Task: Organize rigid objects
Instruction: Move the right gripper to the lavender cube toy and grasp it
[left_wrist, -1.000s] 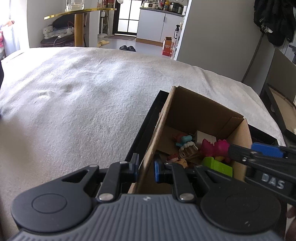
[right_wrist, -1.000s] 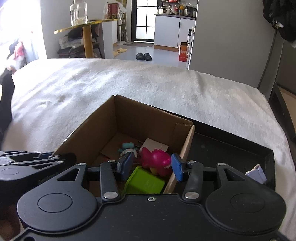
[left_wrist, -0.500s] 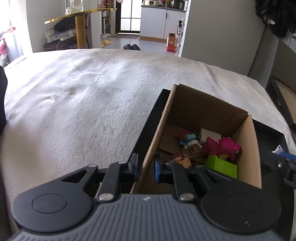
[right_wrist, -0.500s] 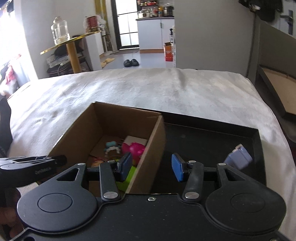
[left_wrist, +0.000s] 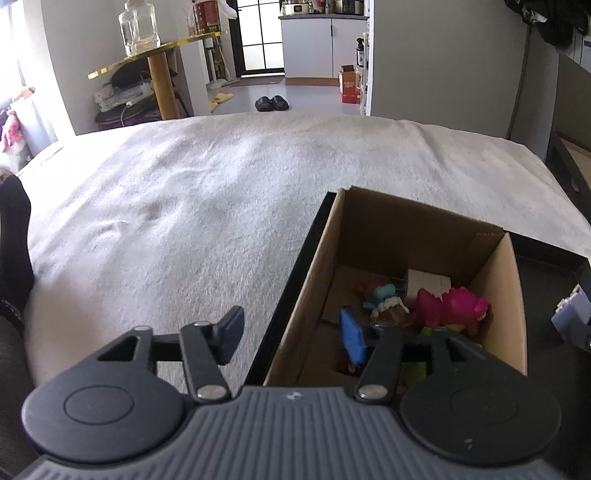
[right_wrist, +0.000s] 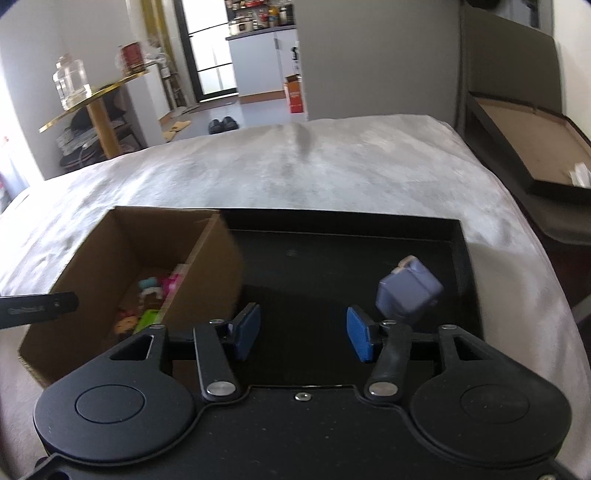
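An open cardboard box (left_wrist: 406, 236) (right_wrist: 110, 258) stands in the left end of a black tray (right_wrist: 332, 258). Inside it lie a pink dinosaur (left_wrist: 450, 304), a green block (left_wrist: 417, 369) and other small toys. My left gripper (left_wrist: 291, 334) straddles the box's left wall; its jaws are opening and the pads stand clear of the cardboard. My right gripper (right_wrist: 303, 336) hovers over the bare tray floor, its jaws opening with nothing between them. A lavender-blue carton-shaped toy (right_wrist: 408, 291) (left_wrist: 570, 314) lies on the tray just beyond its right fingertip.
The tray rests on a white fuzzy blanket (left_wrist: 203, 192). A dark sleeve (left_wrist: 14, 240) shows at the left edge. A second dark tray with a cardboard bottom (right_wrist: 535, 147) leans at the right. A gold side table with a glass jar (left_wrist: 138, 27) stands behind.
The left jaws, pinched on the box's left wall before, have spread apart. The right gripper has swung right, from above the box to over the tray near the lavender toy, its jaws slightly wider.
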